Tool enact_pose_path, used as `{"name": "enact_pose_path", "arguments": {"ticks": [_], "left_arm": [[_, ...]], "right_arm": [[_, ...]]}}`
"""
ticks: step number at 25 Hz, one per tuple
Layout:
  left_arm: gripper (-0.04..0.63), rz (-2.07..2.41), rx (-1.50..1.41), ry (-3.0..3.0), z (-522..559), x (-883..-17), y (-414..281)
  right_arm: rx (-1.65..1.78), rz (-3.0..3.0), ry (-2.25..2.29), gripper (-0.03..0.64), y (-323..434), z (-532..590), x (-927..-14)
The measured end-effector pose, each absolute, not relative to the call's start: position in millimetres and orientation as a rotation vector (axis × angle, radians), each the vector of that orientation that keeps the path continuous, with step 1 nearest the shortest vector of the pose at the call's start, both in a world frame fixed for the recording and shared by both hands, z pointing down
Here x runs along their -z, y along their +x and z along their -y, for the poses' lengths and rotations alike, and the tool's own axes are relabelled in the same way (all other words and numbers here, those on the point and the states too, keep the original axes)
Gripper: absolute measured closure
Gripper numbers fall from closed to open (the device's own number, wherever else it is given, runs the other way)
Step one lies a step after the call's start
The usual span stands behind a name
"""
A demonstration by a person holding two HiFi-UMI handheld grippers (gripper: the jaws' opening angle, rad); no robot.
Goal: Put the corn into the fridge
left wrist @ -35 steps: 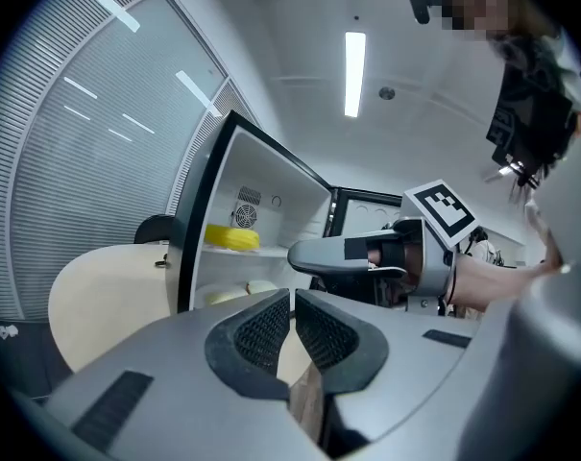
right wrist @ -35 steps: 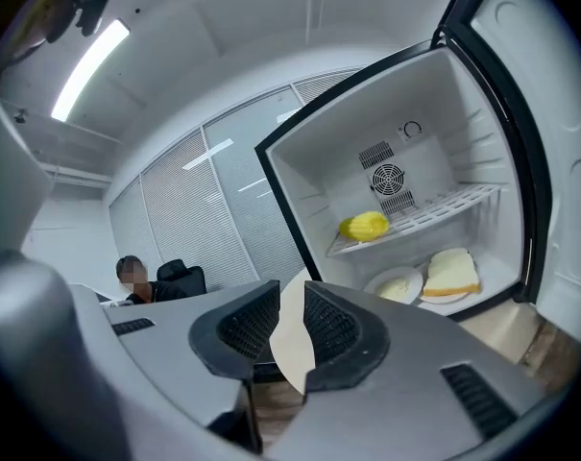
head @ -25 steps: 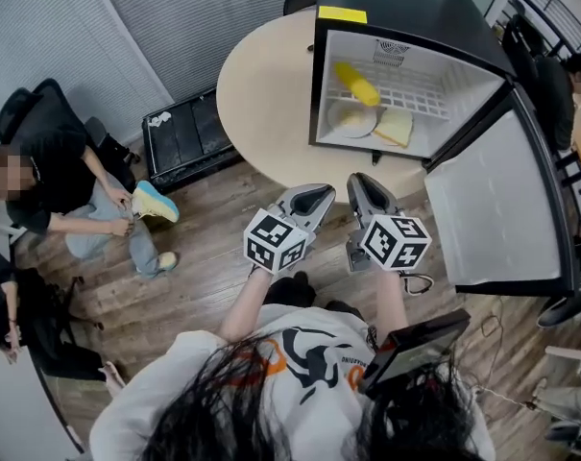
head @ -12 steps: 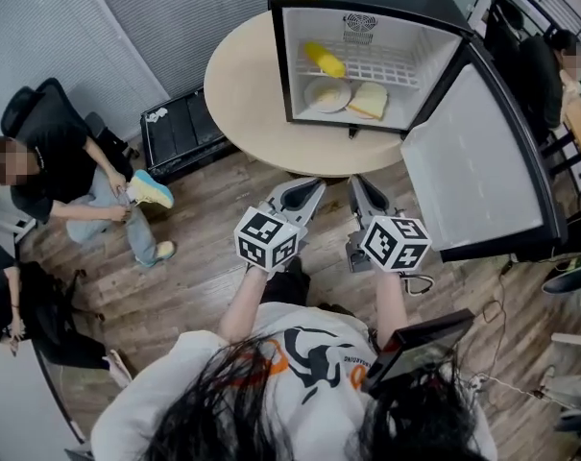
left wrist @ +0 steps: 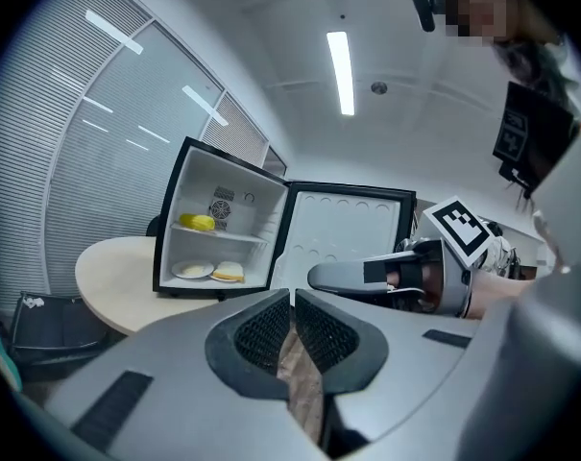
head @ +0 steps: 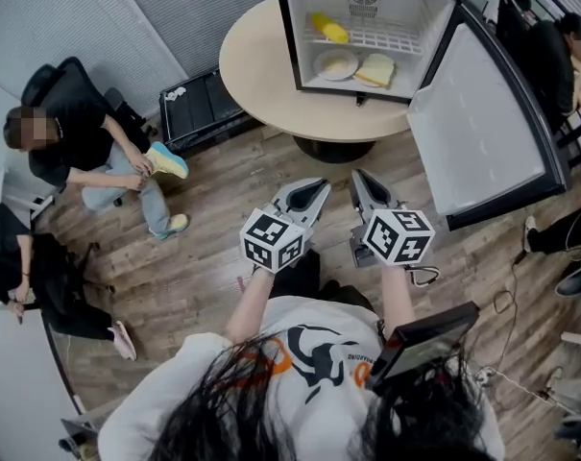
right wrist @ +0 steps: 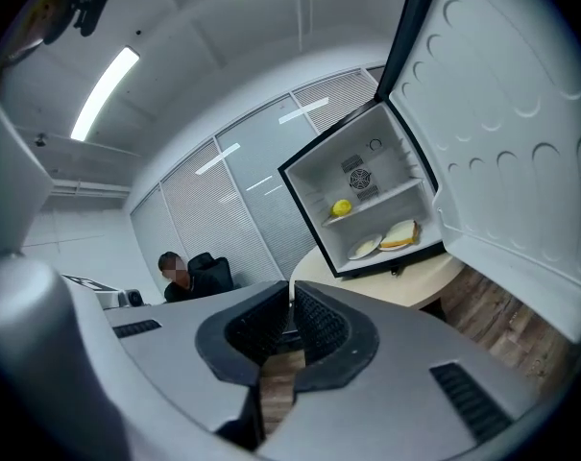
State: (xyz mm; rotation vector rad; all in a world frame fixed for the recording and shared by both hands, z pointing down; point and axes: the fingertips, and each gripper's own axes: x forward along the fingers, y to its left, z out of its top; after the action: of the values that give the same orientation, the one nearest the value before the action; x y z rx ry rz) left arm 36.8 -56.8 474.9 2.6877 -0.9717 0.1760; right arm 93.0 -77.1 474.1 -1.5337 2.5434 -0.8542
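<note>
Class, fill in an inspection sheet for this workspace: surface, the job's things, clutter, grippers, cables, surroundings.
Surface: round beige table, with the fridge standing on it.
Job's things: corn lies on the wire shelf inside the fridge; the fridge door stands open.
Clutter: plate and bread slice on the fridge's bottom.
Grippers: left gripper and right gripper are both shut with nothing between the fingers, held over the floor short of the table.
Cables: a thin cable on the floor at the right.
Surroundings: wood floor, black case, seated person, window blinds.
</note>
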Motion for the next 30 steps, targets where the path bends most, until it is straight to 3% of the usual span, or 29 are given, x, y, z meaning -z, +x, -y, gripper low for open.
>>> {"name": "enact_pose_path", "arguments": {"ticks": [13,30], "left_arm": [[0.583,1.038,-0.173,2.659,7,-481,14],[0.583,0.987,-0.141,2.708,3,-467,35]], "right_arm": [[0.882,-2.584,-1.464,0.589,69,28,-481],[0.873,-2.574,-1.475,0.589,79,25,-473]]}}
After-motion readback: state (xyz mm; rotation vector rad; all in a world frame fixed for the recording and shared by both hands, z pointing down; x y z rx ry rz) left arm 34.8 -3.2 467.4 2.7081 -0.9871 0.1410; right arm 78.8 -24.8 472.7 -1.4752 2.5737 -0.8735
